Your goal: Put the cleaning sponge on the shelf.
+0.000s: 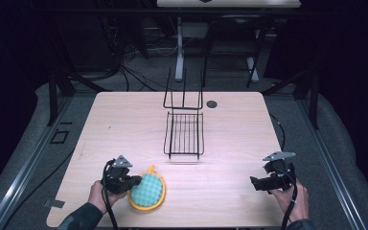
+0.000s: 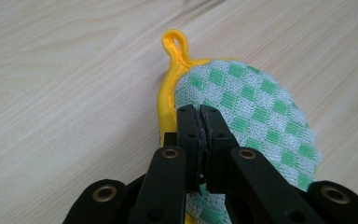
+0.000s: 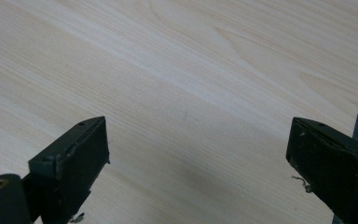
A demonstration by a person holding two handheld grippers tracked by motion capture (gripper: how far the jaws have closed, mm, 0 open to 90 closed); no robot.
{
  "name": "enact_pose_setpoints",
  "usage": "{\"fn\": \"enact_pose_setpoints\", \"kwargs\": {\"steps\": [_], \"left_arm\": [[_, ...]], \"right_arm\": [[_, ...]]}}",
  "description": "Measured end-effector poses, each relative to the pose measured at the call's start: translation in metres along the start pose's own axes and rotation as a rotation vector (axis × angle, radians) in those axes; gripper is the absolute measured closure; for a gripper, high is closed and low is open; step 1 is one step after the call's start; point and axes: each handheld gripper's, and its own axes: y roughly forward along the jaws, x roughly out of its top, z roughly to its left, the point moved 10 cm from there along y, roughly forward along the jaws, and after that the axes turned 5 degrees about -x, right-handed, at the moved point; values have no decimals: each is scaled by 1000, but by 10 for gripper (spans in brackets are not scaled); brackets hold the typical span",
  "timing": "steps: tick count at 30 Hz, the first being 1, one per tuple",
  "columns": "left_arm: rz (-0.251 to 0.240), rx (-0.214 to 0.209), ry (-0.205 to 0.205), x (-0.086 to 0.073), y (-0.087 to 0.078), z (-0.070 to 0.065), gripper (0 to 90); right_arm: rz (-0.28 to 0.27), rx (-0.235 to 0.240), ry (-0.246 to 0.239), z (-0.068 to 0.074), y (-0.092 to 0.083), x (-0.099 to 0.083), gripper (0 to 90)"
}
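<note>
A round pot holder point(image 1: 147, 190), green-and-white checked with a yellow rim and a yellow hanging loop point(image 2: 175, 44), lies flat near the table's front left. My left gripper point(image 1: 136, 181) comes at it from the left. In the left gripper view its jaws point(image 2: 200, 114) are pressed together over the pot holder point(image 2: 256, 112) at its near rim, with checked cloth showing between them. My right gripper point(image 1: 255, 183) rests near the front right of the table. In the right gripper view it point(image 3: 198, 154) stands wide open over bare wood.
A black wire rack point(image 1: 184, 134) with an upright back sits at the middle of the wooden table point(image 1: 124, 124). A small dark round spot point(image 1: 212, 104) lies just right of its back. Dark floor and stands surround the table.
</note>
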Motion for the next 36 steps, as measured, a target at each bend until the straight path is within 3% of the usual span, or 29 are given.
{"fn": "enact_pose_setpoints", "kwargs": {"steps": [16,36], "left_arm": [[-58,-20,16,15,-13,-8,879],[-116,-27,45,39,-33,-11,880]], "right_arm": [[-5,-9,12,-2,0,1,50],[-12,-17,-10,2,-1,6,49]]}}
